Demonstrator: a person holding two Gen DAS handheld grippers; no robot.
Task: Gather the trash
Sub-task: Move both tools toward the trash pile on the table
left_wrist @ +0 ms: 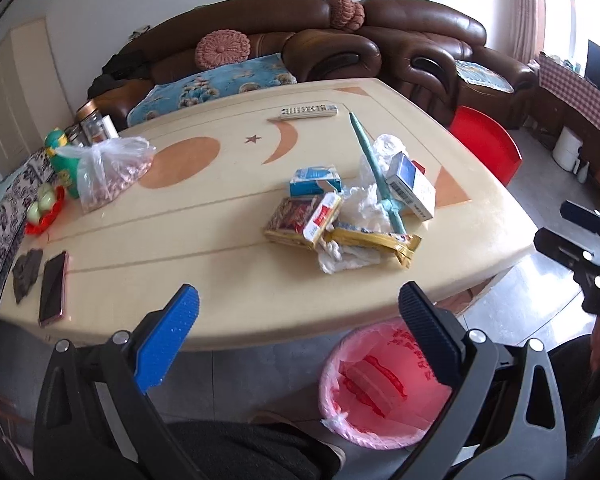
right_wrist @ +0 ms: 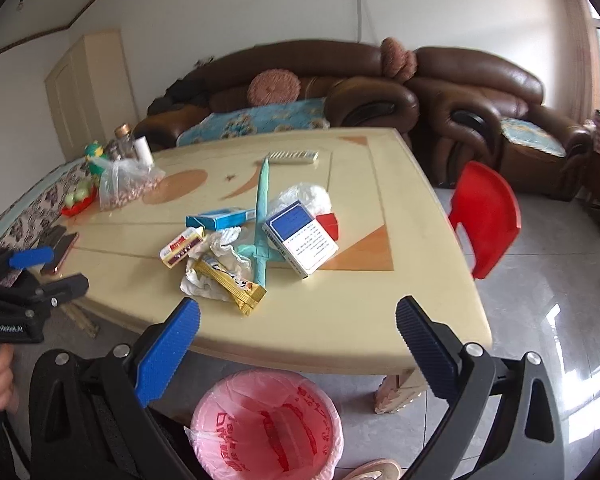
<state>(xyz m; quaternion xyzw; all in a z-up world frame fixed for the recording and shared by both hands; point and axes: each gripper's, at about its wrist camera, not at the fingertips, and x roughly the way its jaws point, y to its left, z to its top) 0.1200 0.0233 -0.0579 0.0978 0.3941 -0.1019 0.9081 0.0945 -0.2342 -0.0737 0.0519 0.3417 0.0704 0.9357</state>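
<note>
Collection stands at an early stage, by my reading. The pink-lined bin (right_wrist: 266, 424) sits on the floor just off the near edge of the surface (right_wrist: 340, 320), and through its liner I make out what appears to be one flat item already at the bottom; whether that is collected trash or print on the bag I cannot say for certain. The bulk of the litter remains clustered near the middle of the surface: a gold snack wrapper (right_wrist: 232, 284) lying over crumpled white tissue (right_wrist: 216, 248), a small red-and-white carton (right_wrist: 182, 247), a blue-and-white box (right_wrist: 220, 218), a larger blue-topped white box (right_wrist: 300, 238) tilted on its side, a crumpled clear plastic bag (right_wrist: 306, 196) behind it, and a teal sword-shaped object (right_wrist: 262, 216) laid across the pile. Left gripper (left_wrist: 298, 312): jaws spread wide, nothing between them, held over the near edge of the surface above the bin. Right gripper (right_wrist: 298, 328): likewise released and empty, short of the pile. The remote control (left_wrist: 308, 111), phone (left_wrist: 53, 289) and tied bag of nuts (left_wrist: 108, 170) lie apart from the pile and appear to be keepers. Remaining work: essentially the entire pile, piece by piece.
</note>
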